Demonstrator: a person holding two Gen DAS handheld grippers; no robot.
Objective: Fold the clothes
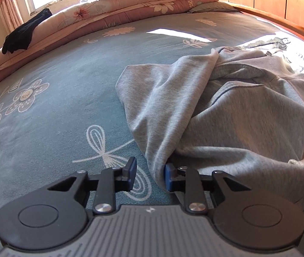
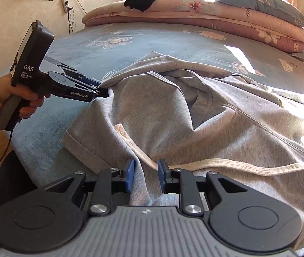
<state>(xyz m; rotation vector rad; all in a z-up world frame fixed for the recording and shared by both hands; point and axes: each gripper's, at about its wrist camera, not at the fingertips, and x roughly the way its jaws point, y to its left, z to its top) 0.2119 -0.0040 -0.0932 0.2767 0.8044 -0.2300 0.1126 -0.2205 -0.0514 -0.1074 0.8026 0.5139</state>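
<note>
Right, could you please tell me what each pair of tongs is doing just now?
Left tongs: open, edge of the grey garment between them, unpinched.
Right tongs: open over the same garment.

Heather-grey cotton hoodie showing cream drawstring; teal bedsheet beyond gripper displaying white flower print; blue pads.

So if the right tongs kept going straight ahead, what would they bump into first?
Probably the grey hoodie: the right tongs already straddle its cloth, with the cream drawstring just ahead. Depth is unclear.

left wrist: low, close, faces across bed | right wrist: likewise | shared: grey garment, folded quilts
</note>
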